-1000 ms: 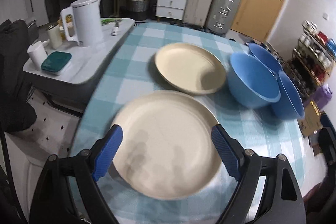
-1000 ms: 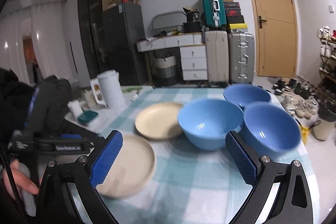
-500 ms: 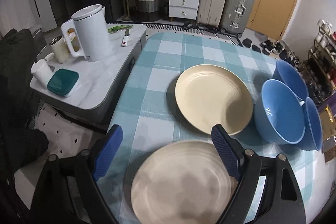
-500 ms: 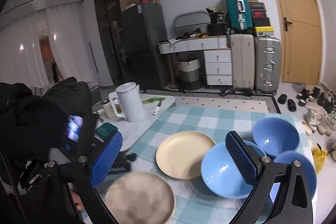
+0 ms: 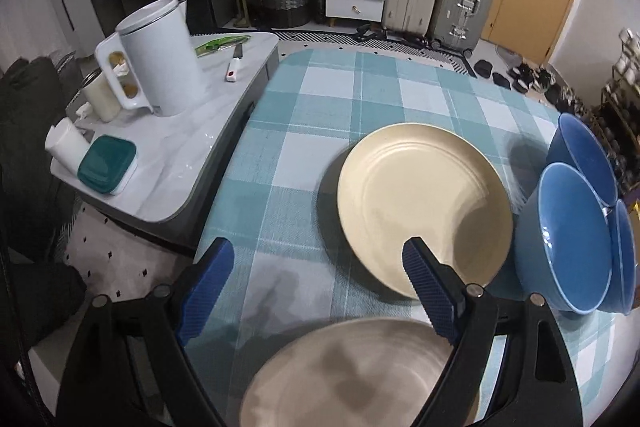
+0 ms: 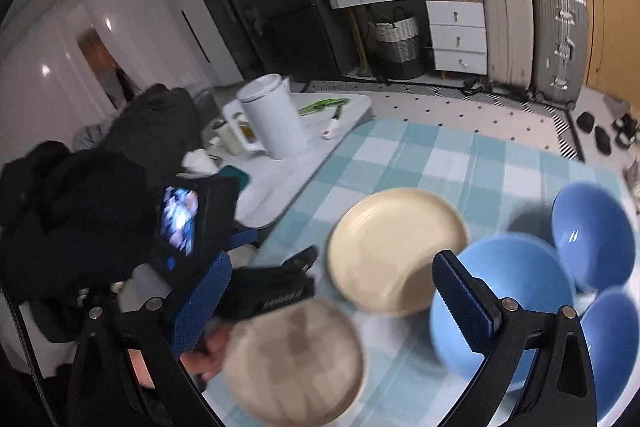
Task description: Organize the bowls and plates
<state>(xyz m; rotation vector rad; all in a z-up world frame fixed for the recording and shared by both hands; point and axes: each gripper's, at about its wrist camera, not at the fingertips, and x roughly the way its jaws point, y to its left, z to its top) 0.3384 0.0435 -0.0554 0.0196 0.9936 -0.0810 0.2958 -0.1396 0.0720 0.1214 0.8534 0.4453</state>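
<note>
Left gripper [image 5: 316, 279]: fingers spread wide, gripping nothing, held above the checked worktop [image 5: 360, 95]. In the left wrist view the near plate [image 5: 352, 375], cream and blurred, lies at 6 o'clock, beneath and behind the fingertips; whether it touches the gripper cannot be told. The far plate [image 5: 420, 203] rests flat on the worktop at 2 o'clock from the gripper, its near rim passing behind the right-hand finger.

Right gripper [image 6: 328, 299]: fingers likewise spread wide, nothing held. In its view three blue bowls sit clustered at 3 o'clock: the near bowl [image 6: 520, 291] just beside the far plate, the back bowl [image 6: 592, 235] and the side bowl [image 6: 616, 343] close against it. The left gripper appears at 9 o'clock, beside the near plate.

A white kettle [image 5: 160, 59] stands on the side table [image 5: 192, 155] at 10 o'clock.
</note>
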